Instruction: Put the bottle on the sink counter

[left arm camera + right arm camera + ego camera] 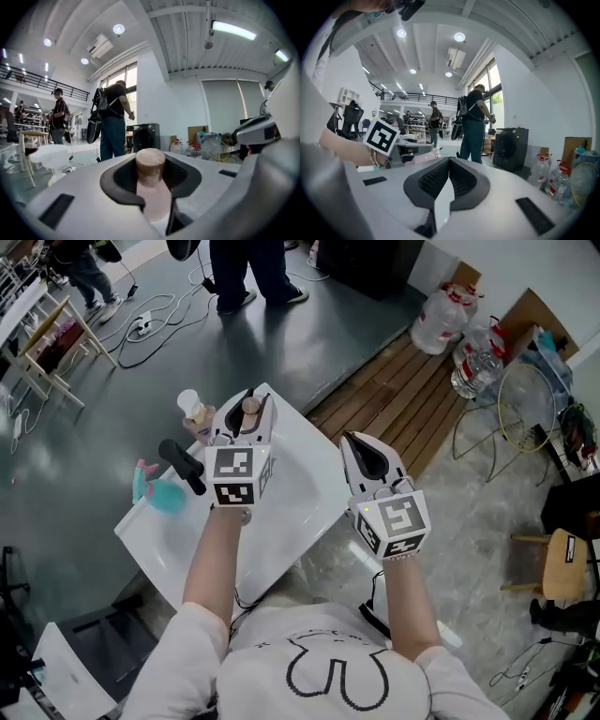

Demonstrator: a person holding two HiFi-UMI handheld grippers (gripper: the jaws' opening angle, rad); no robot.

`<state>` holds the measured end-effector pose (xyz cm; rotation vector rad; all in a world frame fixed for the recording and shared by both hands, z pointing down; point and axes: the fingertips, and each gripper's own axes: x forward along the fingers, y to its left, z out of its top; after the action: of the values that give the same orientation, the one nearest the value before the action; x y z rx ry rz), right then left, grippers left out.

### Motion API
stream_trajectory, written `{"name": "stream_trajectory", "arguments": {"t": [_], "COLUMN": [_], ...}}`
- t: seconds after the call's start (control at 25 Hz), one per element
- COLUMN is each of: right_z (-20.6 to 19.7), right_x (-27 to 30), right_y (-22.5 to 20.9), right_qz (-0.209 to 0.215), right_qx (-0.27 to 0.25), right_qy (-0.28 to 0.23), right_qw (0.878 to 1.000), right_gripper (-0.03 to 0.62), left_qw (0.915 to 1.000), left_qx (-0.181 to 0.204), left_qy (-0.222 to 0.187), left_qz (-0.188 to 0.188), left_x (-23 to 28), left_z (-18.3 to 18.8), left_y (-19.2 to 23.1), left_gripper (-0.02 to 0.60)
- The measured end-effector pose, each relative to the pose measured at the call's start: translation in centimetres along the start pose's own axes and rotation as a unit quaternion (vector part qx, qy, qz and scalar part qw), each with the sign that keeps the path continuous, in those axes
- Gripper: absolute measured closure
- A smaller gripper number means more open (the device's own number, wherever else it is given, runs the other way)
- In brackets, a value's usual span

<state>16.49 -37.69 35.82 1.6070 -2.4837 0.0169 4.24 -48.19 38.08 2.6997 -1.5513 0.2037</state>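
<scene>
My left gripper (246, 397) is shut on a pale bottle with a brown cap (251, 409), holding it over the back of the white sink counter (281, 521). In the left gripper view the bottle (150, 171) stands upright between the dark pads (123, 180), its cap above them. My right gripper (361, 442) hovers over the counter's right edge; in the right gripper view its jaws (449, 164) meet at the tips with nothing between them. A black faucet (183, 467) rises just left of the left gripper.
A white-capped container (191, 407) and a teal item (159, 491) stand on the counter's left side. Beyond it a person (248, 273) stands among floor cables (155, 320). Wooden planks (394, 381), water jugs (441, 320) and a stool (562, 563) lie right.
</scene>
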Motion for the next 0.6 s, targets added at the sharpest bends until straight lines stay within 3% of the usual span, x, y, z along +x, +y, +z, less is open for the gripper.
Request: {"name": "stream_trajectory", "arguments": {"t": [0.6], "right_z": [-5.6], "right_x": [4.7], "right_y": [-2.4], "right_qz": [0.013], "right_qx": [0.040], "right_qy": [0.054], "right_qw": [0.998], "right_gripper": [0.566], "left_qw": [0.9970], "left_qx": [-0.031], "left_qy": [0.070], "left_qz": [0.016], "left_x": [7.4], "left_z": [-7.6], "left_y": [2.3], "left_gripper": [0.459]}}
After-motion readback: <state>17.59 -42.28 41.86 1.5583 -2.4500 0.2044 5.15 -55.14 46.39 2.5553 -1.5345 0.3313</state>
